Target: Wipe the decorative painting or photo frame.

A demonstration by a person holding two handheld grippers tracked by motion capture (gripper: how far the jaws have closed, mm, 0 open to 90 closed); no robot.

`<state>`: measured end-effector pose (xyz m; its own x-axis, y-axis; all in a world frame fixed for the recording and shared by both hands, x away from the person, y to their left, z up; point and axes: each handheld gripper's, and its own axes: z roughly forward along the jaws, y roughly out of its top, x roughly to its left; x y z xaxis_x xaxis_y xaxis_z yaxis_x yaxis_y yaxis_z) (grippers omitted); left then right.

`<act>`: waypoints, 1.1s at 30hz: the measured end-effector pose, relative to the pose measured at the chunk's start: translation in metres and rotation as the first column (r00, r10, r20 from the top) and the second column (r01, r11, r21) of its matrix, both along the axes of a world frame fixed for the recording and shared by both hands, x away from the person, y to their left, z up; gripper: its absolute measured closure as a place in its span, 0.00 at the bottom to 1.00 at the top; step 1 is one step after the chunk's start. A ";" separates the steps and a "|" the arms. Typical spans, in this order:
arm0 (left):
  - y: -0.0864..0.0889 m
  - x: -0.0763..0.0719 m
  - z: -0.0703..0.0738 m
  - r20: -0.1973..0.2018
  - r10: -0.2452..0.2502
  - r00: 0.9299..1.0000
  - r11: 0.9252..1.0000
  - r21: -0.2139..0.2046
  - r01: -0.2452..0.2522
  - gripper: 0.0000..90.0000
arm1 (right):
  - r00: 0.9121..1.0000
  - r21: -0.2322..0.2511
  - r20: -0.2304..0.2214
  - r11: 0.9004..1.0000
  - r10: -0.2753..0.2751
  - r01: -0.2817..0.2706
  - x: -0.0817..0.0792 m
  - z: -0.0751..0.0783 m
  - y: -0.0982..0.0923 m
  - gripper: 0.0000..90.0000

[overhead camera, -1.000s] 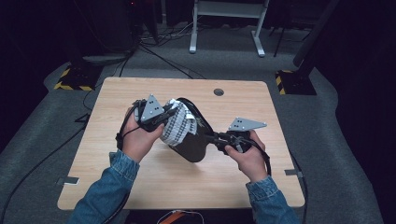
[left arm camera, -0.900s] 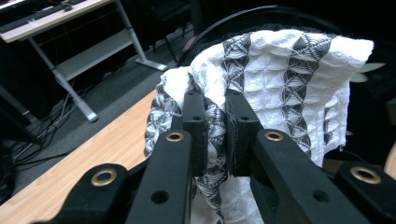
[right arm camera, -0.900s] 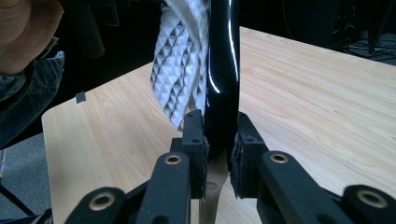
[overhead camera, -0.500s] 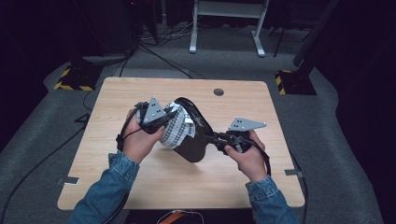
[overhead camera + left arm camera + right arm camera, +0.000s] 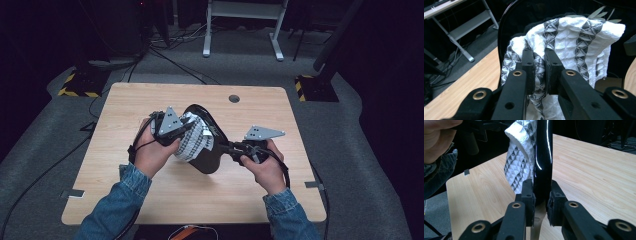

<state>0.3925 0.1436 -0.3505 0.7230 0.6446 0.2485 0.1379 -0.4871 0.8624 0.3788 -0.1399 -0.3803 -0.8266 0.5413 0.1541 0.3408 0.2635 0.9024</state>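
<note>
Jaws of the left gripper (image 5: pixel 539 72) clamp one patterned cloth (image 5: pixel 574 42); the right gripper (image 5: pixel 541 200) pinches one black plate (image 5: pixel 543 157).

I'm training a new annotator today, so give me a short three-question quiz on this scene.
1. True or false: the left tool is clamped on the patterned cloth.
2. What does the right tool grip? A) the cloth B) the black glossy plate's rim C) nothing
3. Fill in: the cloth is pressed against the plate's ____ face, as seen in the left gripper view.

Key
1. True: a fold of cloth sits between the shut jaws.
2. B: the jaws close on the plate's thin edge, held upright over the wooden table.
3. Inner: the plate's rim arcs behind the cloth.
</note>
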 end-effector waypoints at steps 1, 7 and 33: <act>0.002 0.001 -0.001 -0.005 -0.001 1.000 1.000 -0.010 0.001 0.90 | 1.000 0.001 -0.001 1.000 0.000 0.000 0.000 0.000 0.000 0.87; 0.013 0.007 -0.007 -0.025 0.034 0.999 0.999 -0.015 -0.034 0.90 | 1.000 0.001 0.001 1.000 0.002 -0.002 0.000 0.000 0.001 0.87; 0.003 0.003 -0.013 -0.051 0.011 0.999 1.000 -0.013 -0.012 0.90 | 1.000 0.008 -0.006 1.000 -0.004 0.004 0.001 0.000 0.000 0.87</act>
